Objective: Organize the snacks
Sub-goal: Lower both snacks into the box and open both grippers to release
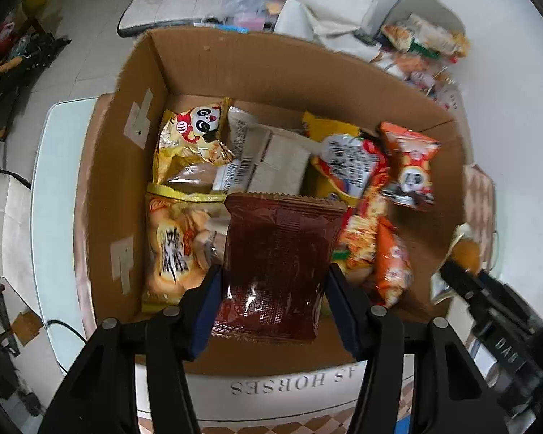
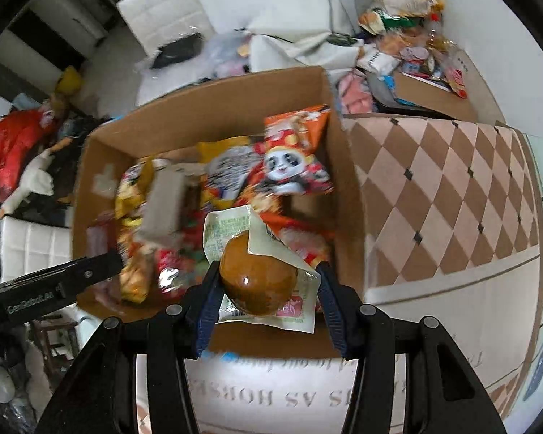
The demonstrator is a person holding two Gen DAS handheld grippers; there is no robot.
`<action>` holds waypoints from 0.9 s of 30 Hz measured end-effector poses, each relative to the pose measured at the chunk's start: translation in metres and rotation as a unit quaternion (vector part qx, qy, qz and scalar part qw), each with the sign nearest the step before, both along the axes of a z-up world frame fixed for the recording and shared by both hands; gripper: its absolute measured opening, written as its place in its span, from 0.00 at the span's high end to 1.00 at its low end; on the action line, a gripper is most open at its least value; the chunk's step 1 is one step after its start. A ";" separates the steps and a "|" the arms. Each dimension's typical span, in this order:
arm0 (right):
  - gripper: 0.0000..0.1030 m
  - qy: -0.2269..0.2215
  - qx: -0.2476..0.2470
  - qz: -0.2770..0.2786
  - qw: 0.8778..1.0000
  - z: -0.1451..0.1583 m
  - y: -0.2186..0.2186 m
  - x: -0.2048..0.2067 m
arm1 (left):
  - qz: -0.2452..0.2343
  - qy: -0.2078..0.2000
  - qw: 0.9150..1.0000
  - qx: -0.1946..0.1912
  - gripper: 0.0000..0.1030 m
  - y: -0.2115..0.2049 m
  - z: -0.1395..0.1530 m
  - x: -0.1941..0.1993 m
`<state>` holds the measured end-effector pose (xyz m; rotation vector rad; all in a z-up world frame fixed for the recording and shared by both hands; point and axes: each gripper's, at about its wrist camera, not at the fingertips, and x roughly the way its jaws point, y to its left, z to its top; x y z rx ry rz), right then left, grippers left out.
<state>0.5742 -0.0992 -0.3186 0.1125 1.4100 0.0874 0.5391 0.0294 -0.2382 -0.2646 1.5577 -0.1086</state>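
A cardboard box (image 1: 184, 72) on the table holds several snack packs. My left gripper (image 1: 273, 282) is shut on a dark red snack packet (image 1: 278, 253) and holds it over the near part of the box. My right gripper (image 2: 266, 282) is shut on a clear packet with a round brown bun (image 2: 257, 275), held over the box's near right corner (image 2: 343, 166). The right gripper with the bun also shows at the right edge of the left wrist view (image 1: 463, 253). An orange panda pack (image 2: 293, 152) leans on the right wall.
A checked tablecloth (image 2: 434, 188) covers the table right of the box. A second pile of snacks (image 2: 409, 47) and white bags (image 2: 293, 18) lie beyond the box. White chairs (image 2: 163, 14) and floor clutter (image 2: 25, 144) are at the left.
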 end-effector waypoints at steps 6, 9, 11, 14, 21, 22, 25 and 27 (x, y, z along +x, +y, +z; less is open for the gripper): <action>0.48 0.014 -0.023 -0.009 1.000 -0.018 -0.004 0.021 | -0.006 0.023 1.000 0.016 0.47 0.002 -0.022 0.011; 0.47 0.027 -0.021 -0.018 0.999 -0.026 -0.006 0.026 | -0.008 0.040 0.999 0.020 0.47 0.003 -0.032 0.011; 0.47 0.045 -0.014 -0.030 0.998 -0.035 -0.010 0.029 | -0.007 0.047 0.999 0.023 0.47 0.003 -0.035 0.010; 0.38 0.066 0.004 -0.035 0.997 -0.043 -0.012 0.030 | -0.008 0.042 0.999 0.027 0.40 0.001 -0.035 0.009; 0.13 0.053 -0.017 -0.018 0.998 -0.032 0.001 0.025 | 0.007 0.023 0.999 0.021 0.20 0.007 -0.022 0.006; 0.13 0.052 -0.022 -0.014 0.998 -0.031 0.003 0.025 | 0.007 0.019 0.999 0.025 0.20 0.008 -0.020 0.005; 0.12 0.050 -0.034 -0.004 0.998 -0.026 0.006 0.020 | 0.007 0.008 0.999 0.031 0.20 0.009 -0.014 0.001; 0.10 0.046 -0.041 0.003 0.998 -0.022 0.008 0.017 | 0.006 0.003 0.999 0.035 0.20 0.009 -0.011 -0.003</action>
